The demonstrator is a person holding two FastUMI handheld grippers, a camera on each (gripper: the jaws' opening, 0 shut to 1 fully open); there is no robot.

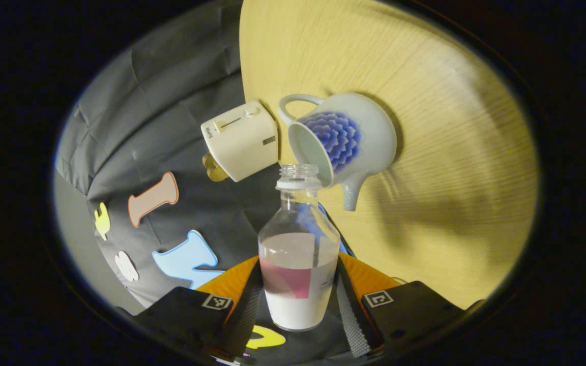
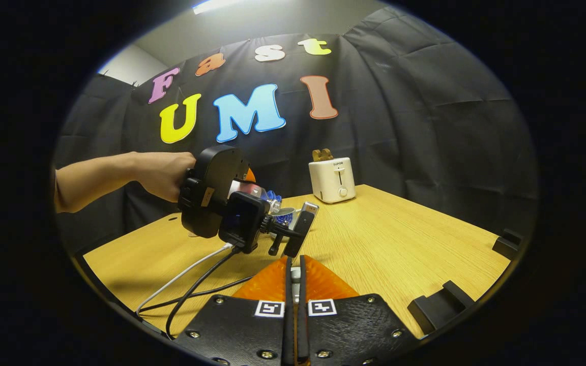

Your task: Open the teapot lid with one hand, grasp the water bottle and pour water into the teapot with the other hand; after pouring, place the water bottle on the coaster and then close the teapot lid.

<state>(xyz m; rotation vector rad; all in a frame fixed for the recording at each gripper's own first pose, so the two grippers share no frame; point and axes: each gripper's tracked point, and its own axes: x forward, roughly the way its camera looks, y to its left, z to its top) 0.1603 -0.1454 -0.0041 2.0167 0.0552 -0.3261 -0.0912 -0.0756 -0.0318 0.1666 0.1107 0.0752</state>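
In the left gripper view my left gripper [image 1: 298,287] is shut on a clear water bottle [image 1: 298,244], uncapped and roughly half full. The bottle's open neck sits right at the rim of the white teapot [image 1: 359,137] with a blue flower pattern, whose mouth stands open with no lid on it. The right gripper view shows that gripper [image 2: 266,202] tipped over the teapot [image 2: 285,217], bottle [image 2: 253,191] in its grip. My right gripper [image 2: 295,264] hovers over the table in front of the teapot, fingers shut on a small pale piece that looks like the teapot lid's knob; the rest of the lid is hidden.
A cream toaster [image 2: 331,180] stands at the far edge of the wooden table [image 2: 400,244], close behind the teapot. Black blocks [image 2: 438,305] sit along the right table edge. Cables [image 2: 196,279] trail from the left gripper, held by a person's hand [image 2: 160,175].
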